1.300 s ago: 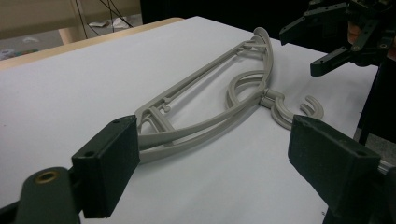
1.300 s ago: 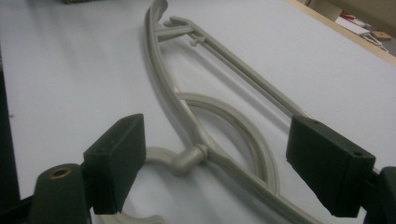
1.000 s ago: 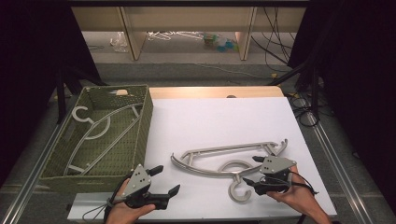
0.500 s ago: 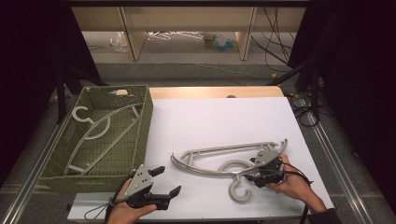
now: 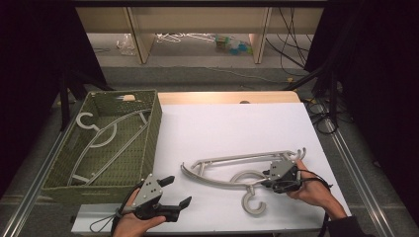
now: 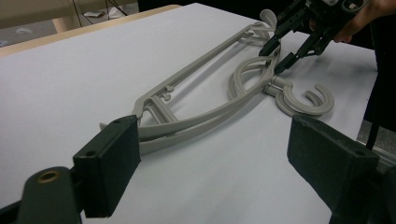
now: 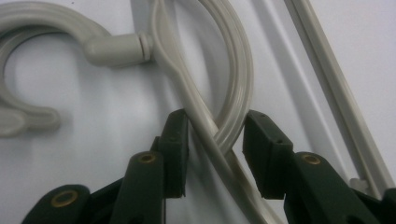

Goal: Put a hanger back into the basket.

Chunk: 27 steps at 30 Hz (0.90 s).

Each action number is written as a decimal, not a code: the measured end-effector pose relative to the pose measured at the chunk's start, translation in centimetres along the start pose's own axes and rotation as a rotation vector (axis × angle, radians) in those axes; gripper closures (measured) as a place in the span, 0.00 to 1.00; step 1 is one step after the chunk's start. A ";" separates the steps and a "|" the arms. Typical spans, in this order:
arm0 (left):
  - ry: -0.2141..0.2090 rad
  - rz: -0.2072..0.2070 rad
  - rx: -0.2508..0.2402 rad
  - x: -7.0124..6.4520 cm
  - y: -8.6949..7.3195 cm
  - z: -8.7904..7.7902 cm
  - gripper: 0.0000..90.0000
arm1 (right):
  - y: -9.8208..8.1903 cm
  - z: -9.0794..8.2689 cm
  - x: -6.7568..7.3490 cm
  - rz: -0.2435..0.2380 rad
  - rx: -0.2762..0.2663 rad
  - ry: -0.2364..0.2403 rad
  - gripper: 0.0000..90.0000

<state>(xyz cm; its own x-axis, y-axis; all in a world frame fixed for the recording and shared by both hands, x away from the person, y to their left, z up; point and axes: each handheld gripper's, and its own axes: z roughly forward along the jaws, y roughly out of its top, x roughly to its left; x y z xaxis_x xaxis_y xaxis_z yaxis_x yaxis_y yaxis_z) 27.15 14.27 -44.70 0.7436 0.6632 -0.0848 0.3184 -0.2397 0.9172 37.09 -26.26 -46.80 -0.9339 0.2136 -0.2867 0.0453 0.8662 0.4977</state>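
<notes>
Black tool point(image 5: 169, 192) with grey three-cornered plate, brass-ringed rivets, trailing cable.

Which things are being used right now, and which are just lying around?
In use:
- grey hanger on the white table
- right gripper, jaws closing around its crossing bars
- left gripper, open, waiting

Lying about:
- basket
- hanger in the basket
- clutter on the floor
</notes>
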 end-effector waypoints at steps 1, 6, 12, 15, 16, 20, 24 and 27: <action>0.001 0.000 0.000 0.0 0.0 0.0 0.19 | 0.1 -0.2 0.0 -0.020 -0.002 -0.004 0.70; 0.001 0.001 0.000 0.0 0.0 0.0 0.19 | 0.4 -1.2 0.0 -0.033 -0.033 -0.010 0.72; 0.004 0.005 -0.001 0.0 0.0 0.0 0.20 | 0.7 -2.0 0.3 -0.031 -0.049 0.003 0.79; 0.005 0.007 -0.001 0.1 0.0 0.0 0.20 | 1.0 -2.4 0.4 -0.046 -0.070 -0.002 0.81; 0.007 0.008 -0.002 0.1 0.0 0.0 0.20 | 1.1 -2.5 0.4 -0.050 -0.079 -0.002 0.82; 0.019 0.028 -0.006 0.0 0.2 0.1 0.21 | 1.5 -3.2 0.9 -0.063 -0.118 0.003 0.84; 0.034 0.039 -0.015 0.0 0.3 0.0 0.21 | 2.0 -3.6 1.2 -0.096 -0.168 -0.002 0.86; 0.042 0.059 -0.034 -0.1 0.5 -0.1 0.22 | 2.5 -3.6 1.8 -0.134 -0.177 0.009 0.86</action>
<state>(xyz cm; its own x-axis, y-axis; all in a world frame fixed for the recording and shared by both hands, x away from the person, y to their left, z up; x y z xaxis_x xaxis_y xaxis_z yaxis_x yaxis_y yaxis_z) 27.21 14.15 -44.24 0.7346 0.6784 -0.0146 0.2545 -0.2555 0.9327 34.22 -25.33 -43.07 -0.9305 0.0975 -0.3530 -0.1413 0.7937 0.5916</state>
